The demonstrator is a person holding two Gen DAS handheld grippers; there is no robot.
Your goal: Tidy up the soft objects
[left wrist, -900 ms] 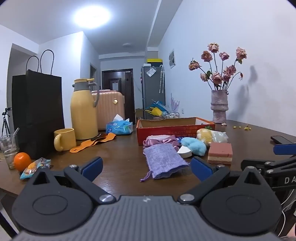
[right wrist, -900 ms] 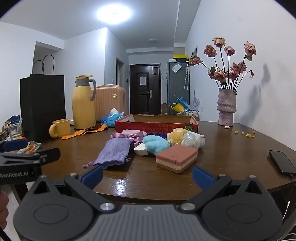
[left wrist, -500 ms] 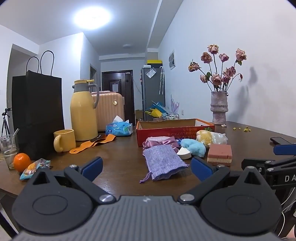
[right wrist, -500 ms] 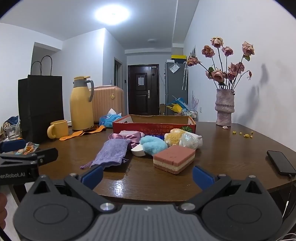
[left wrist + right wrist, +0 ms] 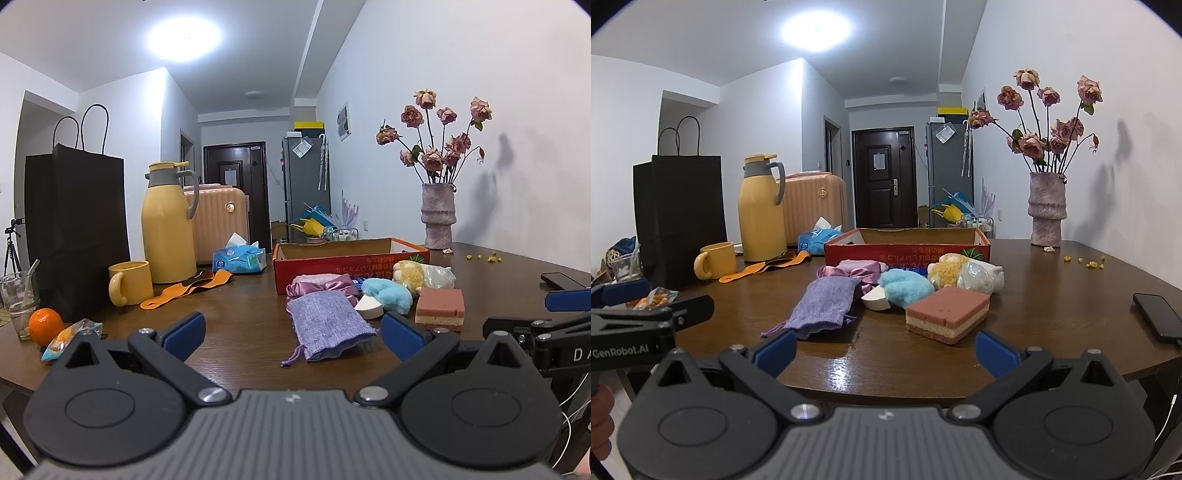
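Soft things lie in a cluster before a red cardboard box (image 5: 351, 258) (image 5: 908, 247): a purple knit pouch (image 5: 327, 325) (image 5: 823, 304), a pink satin scrunchie (image 5: 325, 286) (image 5: 849, 271), a blue fluffy toy (image 5: 389, 293) (image 5: 905, 286), a yellow plush in clear wrap (image 5: 421, 275) (image 5: 964, 275), a white sponge wedge (image 5: 367, 308) (image 5: 875, 299) and a pink layered sponge (image 5: 439, 306) (image 5: 947, 314). My left gripper (image 5: 291, 330) is open and empty, short of the pouch. My right gripper (image 5: 884, 352) is open and empty at the table's near edge, short of the pink sponge.
A yellow mug (image 5: 129, 282), yellow thermos (image 5: 168, 225), black paper bag (image 5: 75, 229), tissue pack (image 5: 240, 256), orange strap (image 5: 188, 288), glass (image 5: 18, 299), orange (image 5: 44, 325) and snack packet (image 5: 70, 334) stand at the left. A vase of dried roses (image 5: 1045, 210) and a phone (image 5: 1158, 321) are right.
Both grippers have shifted only slightly; the objects look marginally farther and lower in view. Nothing was grasped or moved.
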